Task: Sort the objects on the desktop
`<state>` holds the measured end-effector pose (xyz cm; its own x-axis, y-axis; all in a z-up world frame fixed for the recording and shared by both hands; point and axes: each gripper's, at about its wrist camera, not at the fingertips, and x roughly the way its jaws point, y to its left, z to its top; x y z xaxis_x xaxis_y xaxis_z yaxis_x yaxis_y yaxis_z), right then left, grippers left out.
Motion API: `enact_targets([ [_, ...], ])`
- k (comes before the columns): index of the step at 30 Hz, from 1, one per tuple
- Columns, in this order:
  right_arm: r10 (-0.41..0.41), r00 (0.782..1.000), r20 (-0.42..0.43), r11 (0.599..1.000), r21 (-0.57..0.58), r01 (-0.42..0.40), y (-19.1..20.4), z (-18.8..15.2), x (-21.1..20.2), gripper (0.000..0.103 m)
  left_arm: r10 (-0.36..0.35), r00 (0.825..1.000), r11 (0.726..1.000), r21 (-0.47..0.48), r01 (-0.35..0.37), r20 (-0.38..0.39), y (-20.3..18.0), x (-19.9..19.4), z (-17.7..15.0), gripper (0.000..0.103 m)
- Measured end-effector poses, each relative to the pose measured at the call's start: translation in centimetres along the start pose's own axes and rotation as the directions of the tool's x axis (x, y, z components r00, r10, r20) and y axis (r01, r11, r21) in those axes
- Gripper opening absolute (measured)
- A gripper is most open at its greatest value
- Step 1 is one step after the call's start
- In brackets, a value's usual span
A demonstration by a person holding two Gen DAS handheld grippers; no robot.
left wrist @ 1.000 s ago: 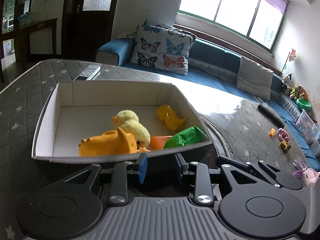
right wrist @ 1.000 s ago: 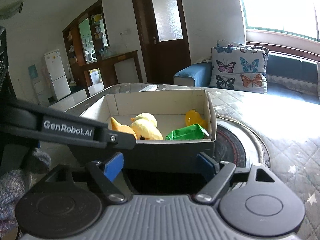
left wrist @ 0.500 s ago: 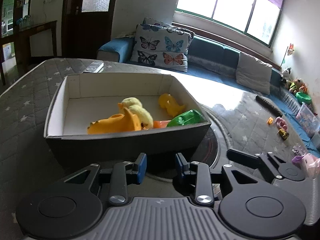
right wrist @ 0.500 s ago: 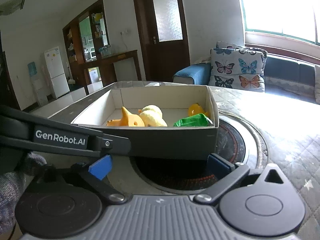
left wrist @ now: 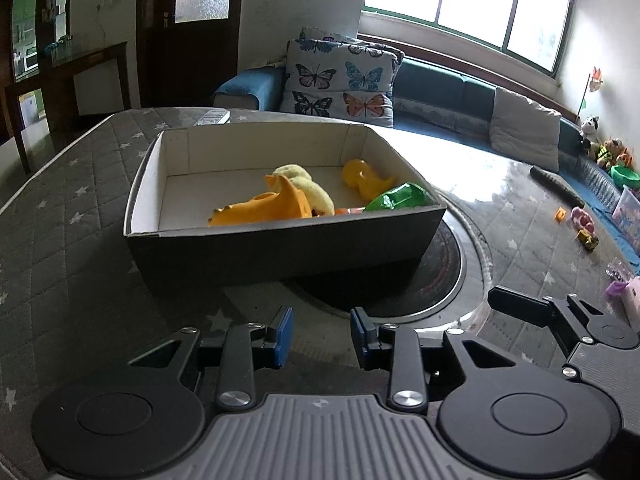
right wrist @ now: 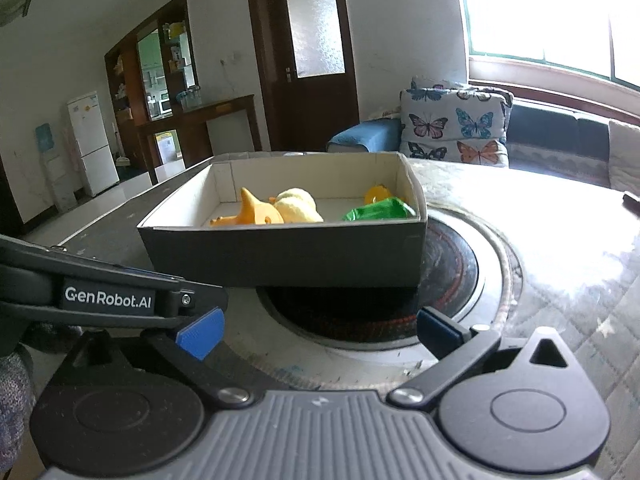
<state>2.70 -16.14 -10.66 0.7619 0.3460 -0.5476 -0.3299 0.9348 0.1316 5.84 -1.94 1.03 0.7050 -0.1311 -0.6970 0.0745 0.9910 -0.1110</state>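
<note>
The cardboard box (left wrist: 280, 248) (toys inside) is now seen farther from both empty grippers: left gripper (left wrist: 322, 336) narrowly parted, right gripper (right wrist: 316, 332) wide; "GenRobot.AI" is read.

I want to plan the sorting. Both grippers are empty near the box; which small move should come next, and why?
Probably swing the right gripper toward the small toys lying loose on the table. Both grippers are open and empty, the box already holds several toys, and those pieces are outside it on the right.
</note>
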Motion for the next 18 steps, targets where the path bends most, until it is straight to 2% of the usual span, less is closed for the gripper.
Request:
enact_targets([
  [18, -0.027, 0.999, -0.045, 1.000, -0.002, 0.027, 0.31, -0.65, 0.80, 0.103, 0.054, 0.998, 0.998, 0.021, -0.055, 0.020, 0.87, 0.42, -0.85, 0.034],
])
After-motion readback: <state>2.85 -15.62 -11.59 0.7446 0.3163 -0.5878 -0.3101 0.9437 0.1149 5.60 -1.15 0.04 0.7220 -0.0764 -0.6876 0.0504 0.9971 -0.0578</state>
